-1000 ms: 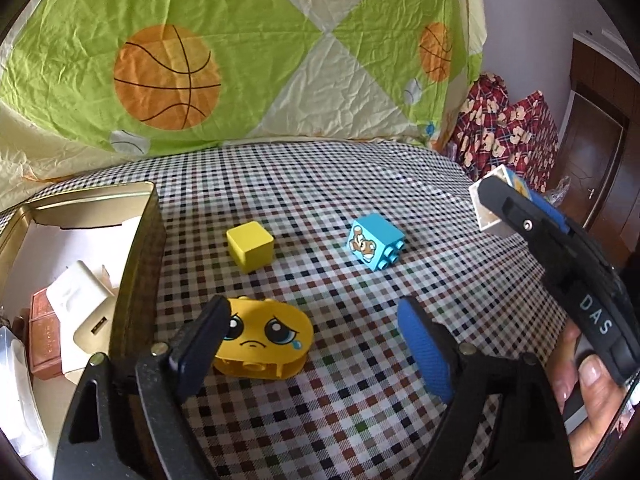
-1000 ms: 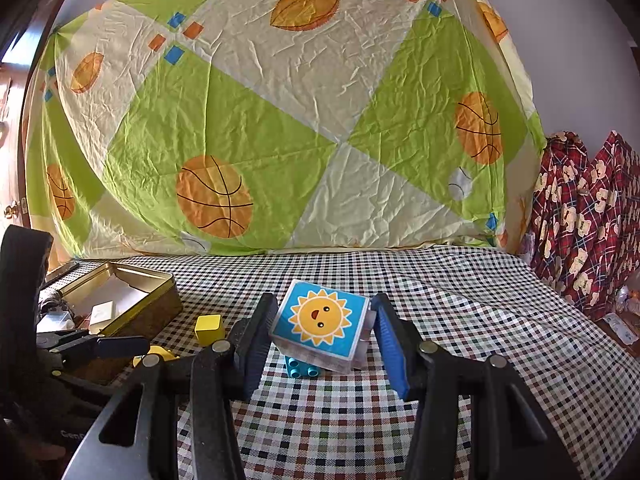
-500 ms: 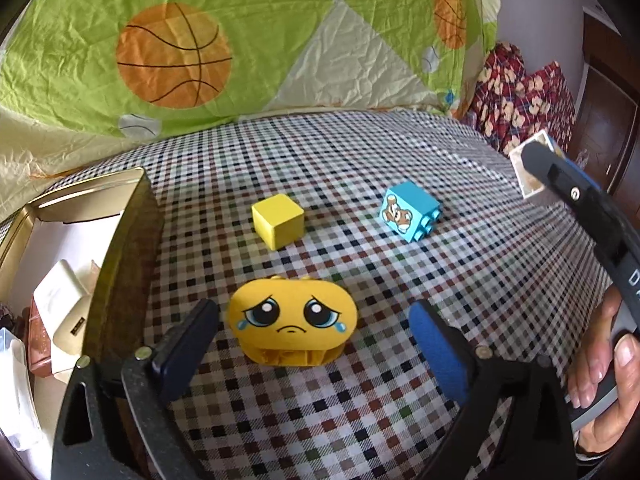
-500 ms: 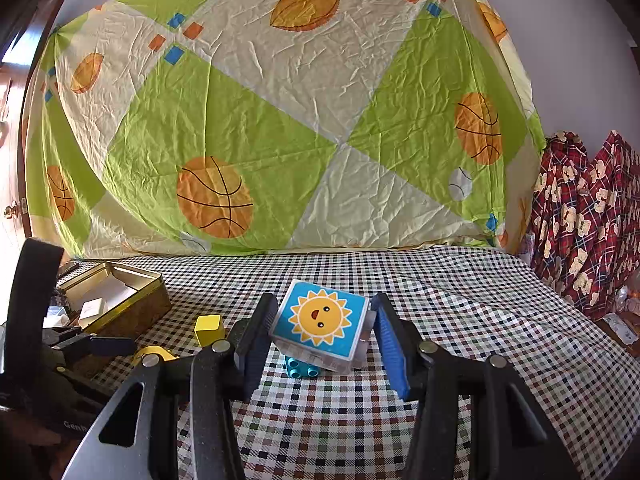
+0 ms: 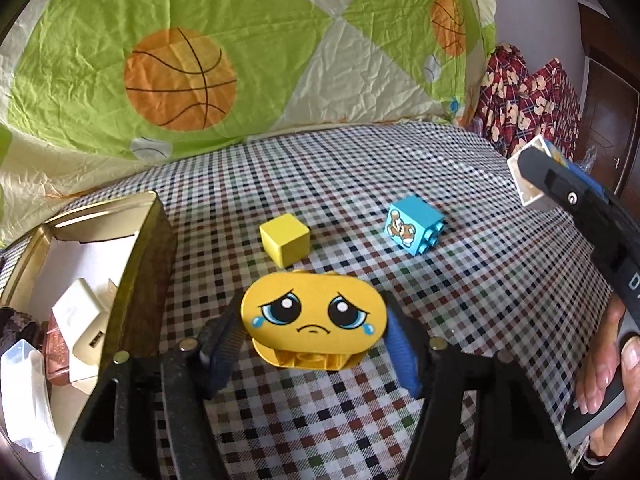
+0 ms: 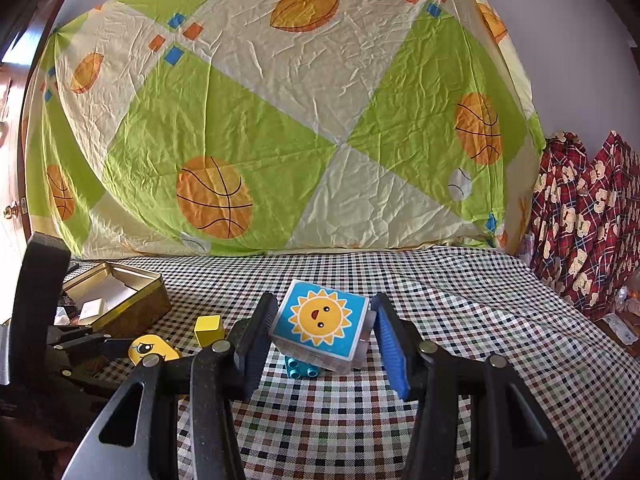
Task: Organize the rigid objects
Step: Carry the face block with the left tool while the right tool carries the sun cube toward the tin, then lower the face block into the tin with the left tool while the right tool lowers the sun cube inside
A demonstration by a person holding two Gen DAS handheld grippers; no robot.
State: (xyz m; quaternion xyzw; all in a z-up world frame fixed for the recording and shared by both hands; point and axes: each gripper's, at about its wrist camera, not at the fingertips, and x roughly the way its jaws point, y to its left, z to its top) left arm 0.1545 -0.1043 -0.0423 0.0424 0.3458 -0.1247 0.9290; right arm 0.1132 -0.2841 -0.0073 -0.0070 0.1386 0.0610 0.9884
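**Q:** What is each claw doing?

**A:** My left gripper (image 5: 314, 330) is clamping the sad-face block (image 5: 314, 314); both pads are pressing its sides, and it is sitting at the checked cloth (image 5: 460, 280), whether touching or just lifted I cannot tell. My right gripper (image 6: 320, 334) is clamping the sun block (image 6: 322, 326), holding it tilted above the cloth.

**Q:** Where are the other pieces lying?

**A:** The yellow cube (image 5: 285, 243) is resting just beyond the sad-face block, near the tin (image 5: 148, 256) at my left. The tin is standing open, holding a white charger (image 5: 80, 320) among other items. The blue brick (image 5: 414, 224) is lying on its side, studs facing right, apart from the cube. In the right view, that brick (image 6: 300, 368) is showing just under the sun block.

**Q:** And behind?

**A:** A basketball-print sheet (image 6: 280, 120) is hanging behind the table.
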